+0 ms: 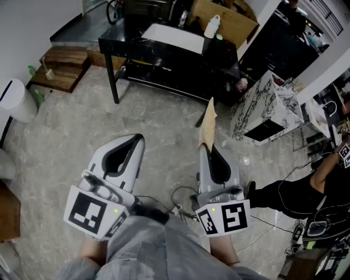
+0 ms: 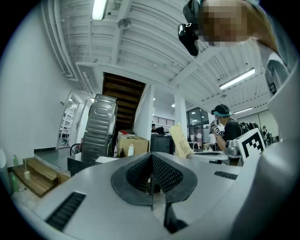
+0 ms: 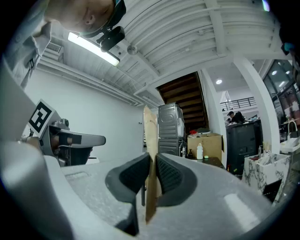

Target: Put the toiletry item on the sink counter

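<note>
A flat tan paper packet [image 1: 208,127] stands upright above the floor, pinched at its lower end by my right gripper [image 1: 206,149]. In the right gripper view the packet [image 3: 150,136] rises edge-on between the two dark pads, and the right gripper [image 3: 152,174] is shut on it. My left gripper [image 1: 134,143] is beside it on the left, shut, with nothing between its jaws. In the left gripper view the left gripper [image 2: 151,174] has its pads meeting on the centre line, and the packet [image 2: 180,139] shows off to the right.
A black table [image 1: 158,46] with a white bottle [image 1: 212,25] and a cardboard box [image 1: 227,16] stands ahead. A marble-patterned unit [image 1: 265,106] is at the right, wooden steps [image 1: 61,65] and a white bin [image 1: 16,101] at the left. A person [image 1: 320,186] sits at the right edge, with cables on the floor.
</note>
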Demonstrator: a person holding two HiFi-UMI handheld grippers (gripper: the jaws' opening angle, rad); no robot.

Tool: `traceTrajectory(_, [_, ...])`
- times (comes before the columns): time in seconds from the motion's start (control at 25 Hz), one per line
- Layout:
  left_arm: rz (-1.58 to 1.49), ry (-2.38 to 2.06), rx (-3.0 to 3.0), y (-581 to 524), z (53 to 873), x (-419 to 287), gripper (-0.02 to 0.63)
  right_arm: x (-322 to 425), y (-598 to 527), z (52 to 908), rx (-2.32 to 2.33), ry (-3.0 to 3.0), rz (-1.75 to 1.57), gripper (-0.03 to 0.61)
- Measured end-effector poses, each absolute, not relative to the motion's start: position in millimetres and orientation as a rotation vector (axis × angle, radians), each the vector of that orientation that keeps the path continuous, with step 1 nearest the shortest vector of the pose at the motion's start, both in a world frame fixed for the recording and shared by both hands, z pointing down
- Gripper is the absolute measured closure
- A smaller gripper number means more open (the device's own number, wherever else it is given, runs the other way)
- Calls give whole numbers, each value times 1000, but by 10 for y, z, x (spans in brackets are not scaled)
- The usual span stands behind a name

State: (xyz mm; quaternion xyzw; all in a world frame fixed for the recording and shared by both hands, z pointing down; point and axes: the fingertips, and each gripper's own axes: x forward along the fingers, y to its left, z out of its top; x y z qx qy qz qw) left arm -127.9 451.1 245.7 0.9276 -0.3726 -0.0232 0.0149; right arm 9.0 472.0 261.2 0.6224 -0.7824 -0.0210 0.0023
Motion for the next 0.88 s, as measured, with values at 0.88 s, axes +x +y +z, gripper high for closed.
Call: traceTrajectory(0.88, [-83, -1211, 2871, 4599, 2410, -1130, 609, 328, 4796, 2595, 1958, -2475, -66, 541])
